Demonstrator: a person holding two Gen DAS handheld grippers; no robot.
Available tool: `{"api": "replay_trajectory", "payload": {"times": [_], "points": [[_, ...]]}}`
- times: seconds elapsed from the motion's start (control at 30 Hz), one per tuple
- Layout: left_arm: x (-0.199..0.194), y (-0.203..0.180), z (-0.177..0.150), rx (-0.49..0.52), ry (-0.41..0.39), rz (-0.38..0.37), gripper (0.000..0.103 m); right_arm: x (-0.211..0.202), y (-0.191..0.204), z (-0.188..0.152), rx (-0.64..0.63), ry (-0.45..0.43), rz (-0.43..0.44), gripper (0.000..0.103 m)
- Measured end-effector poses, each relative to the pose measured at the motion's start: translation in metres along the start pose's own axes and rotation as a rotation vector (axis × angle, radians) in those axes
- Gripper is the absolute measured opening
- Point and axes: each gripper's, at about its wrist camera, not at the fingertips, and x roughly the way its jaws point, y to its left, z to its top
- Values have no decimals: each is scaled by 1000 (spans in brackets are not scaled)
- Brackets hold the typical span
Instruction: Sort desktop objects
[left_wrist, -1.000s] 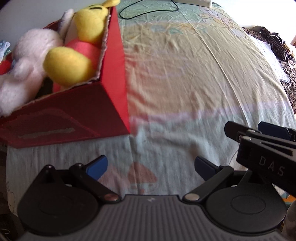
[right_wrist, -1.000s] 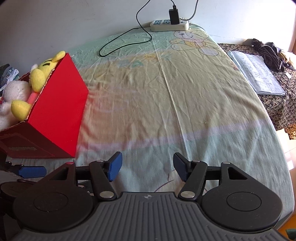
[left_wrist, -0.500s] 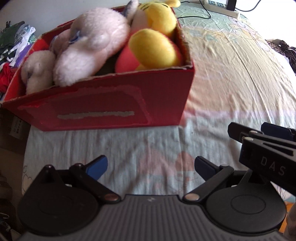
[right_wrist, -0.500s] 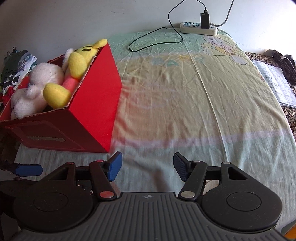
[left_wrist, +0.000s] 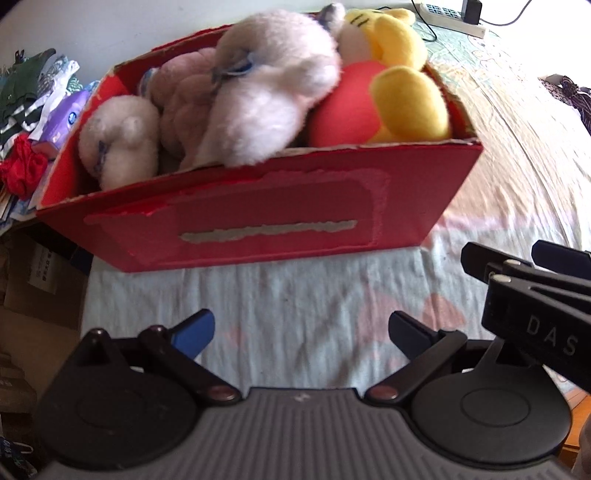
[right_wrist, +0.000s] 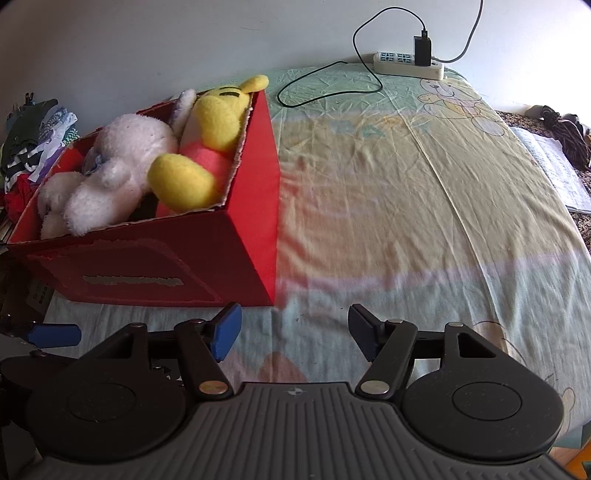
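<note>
A red cardboard box (left_wrist: 266, 221) (right_wrist: 207, 254) stands at the left edge of a bed. Inside lie a white plush toy (left_wrist: 258, 92) (right_wrist: 122, 173) and a yellow bear plush in a red shirt (left_wrist: 391, 88) (right_wrist: 207, 147). My left gripper (left_wrist: 301, 332) hovers open just in front of the box's near wall, nothing between its blue pads. My right gripper (right_wrist: 293, 326) is open and empty too, low over the sheet by the box's near right corner. The right gripper's body (left_wrist: 535, 295) shows at the left view's right edge.
The bed sheet (right_wrist: 406, 203) with bear prints stretches to the right. A power strip (right_wrist: 408, 64) with a black cable lies at the far end. Papers (right_wrist: 554, 170) and dark clothes lie at the right side. Piled clothes (left_wrist: 33, 110) sit left of the box.
Both views have swung left toward the box. The left gripper now faces its near wall squarely and closer. Both grippers stay open and empty.
</note>
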Motion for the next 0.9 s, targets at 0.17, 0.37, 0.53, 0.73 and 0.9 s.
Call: {"api": "replay_trajectory", "payload": {"times": [0.17,0.37,0.53,0.73,0.9], "points": [[1,23,-3,3,-9,0,101,0,21,-2,0,-11,6,67],[3,48,-6,2,-23,6,101,3,41,-1,15,-19,18,67],[-1,62,-9,-12,-33,10,101,3,57,-1,5,-25,27,69],[-16,85,-9,-37,-54,22,101,-3,71,4,-20,-13,41,69],[-41,99,-4,-54,-109,32,101,-18,77,16,-22,-38,47,69]]}}
